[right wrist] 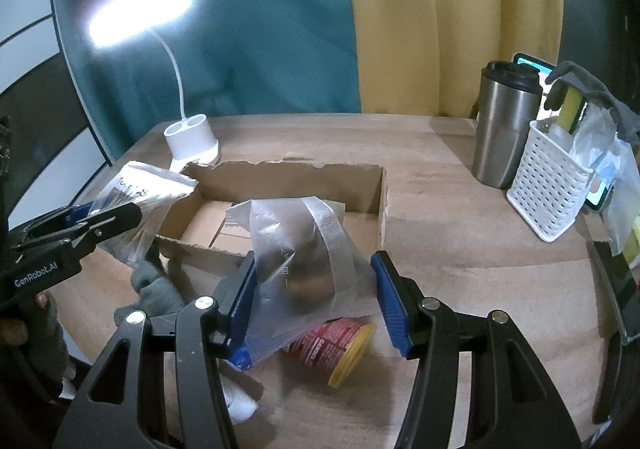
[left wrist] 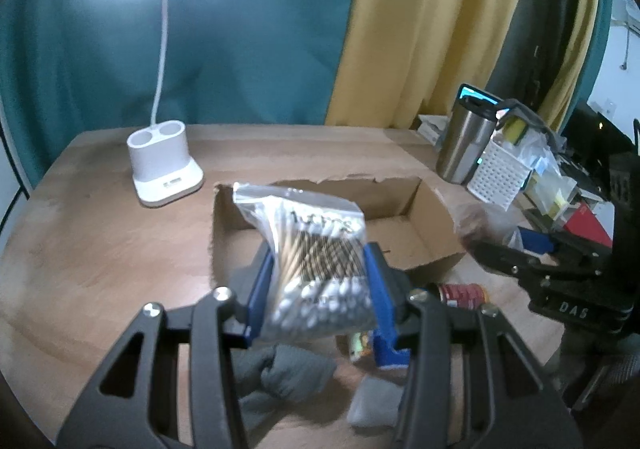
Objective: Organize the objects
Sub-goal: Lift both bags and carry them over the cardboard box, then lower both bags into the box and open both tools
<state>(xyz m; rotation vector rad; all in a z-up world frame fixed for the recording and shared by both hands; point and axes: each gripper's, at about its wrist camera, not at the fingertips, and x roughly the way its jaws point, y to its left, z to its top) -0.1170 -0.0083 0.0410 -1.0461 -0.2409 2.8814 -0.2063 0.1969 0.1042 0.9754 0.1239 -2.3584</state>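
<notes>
Clear zip bag of cotton swabs (left wrist: 316, 261) sits clamped in my left gripper (left wrist: 320, 289), just above the torn brown cardboard box (left wrist: 400, 193). My right gripper (right wrist: 316, 289) pinches a clear bag holding something brown (right wrist: 304, 249). Step: transport. Next, I judge: lower both inside, then release.

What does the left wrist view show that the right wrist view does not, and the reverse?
Left wrist view only: the cotton swabs bag seen head-on, between the left tongs.

Right wrist view only: the clear bag with a dark item head-on, between the right tongs.

Both share: the cardboard box, lamp, steel tumbler, white basket, red can.
</notes>
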